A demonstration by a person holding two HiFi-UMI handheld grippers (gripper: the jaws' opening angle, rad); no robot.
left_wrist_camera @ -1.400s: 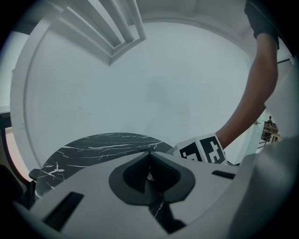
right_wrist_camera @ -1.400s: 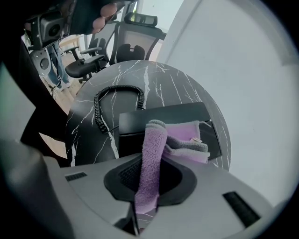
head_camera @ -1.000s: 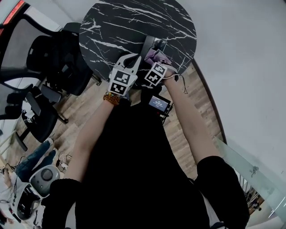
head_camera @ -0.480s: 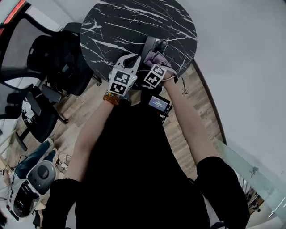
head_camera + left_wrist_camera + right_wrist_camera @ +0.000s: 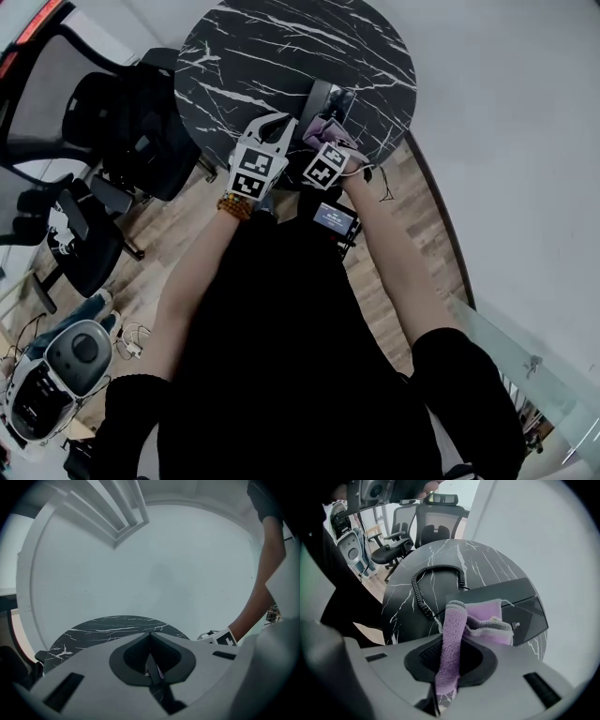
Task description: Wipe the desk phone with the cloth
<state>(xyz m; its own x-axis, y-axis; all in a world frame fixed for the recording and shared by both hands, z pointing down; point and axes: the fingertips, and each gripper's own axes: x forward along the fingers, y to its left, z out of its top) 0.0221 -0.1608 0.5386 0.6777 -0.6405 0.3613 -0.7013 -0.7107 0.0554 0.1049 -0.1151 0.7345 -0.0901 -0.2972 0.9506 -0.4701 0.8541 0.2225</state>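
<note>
Right gripper view shows the right gripper (image 5: 449,667) clamped on a fold of the purple cloth (image 5: 480,616). The free end of the cloth flops forward at 1 o'clock onto the desk phone (image 5: 525,606).

The left gripper (image 5: 151,660) has its jaws pressed together on nothing. It is held up beside the right one, aimed over the table (image 5: 93,632) toward the wall, so it does not seem to steady the phone.

That is likely the main risk. The phone sits near the table rim, at about 5 o'clock on the round top in the head view. A firm stroke with nothing bracing it could slide it toward the edge.

The coiled cord (image 5: 423,597) loops away at 11 o'clock from the jaws, and a sweep that way could snag the cloth in its coils and drag it. Only a narrow strip of cloth is pinched, so hard rubbing might pull it free.

The phone looks like a low dark wedge with a smooth, glossy face, and a small pale mark shows near its right end. Its keys and handset cannot be made out. The cloth looks thick and plush, with a grey stitched edge.
</note>
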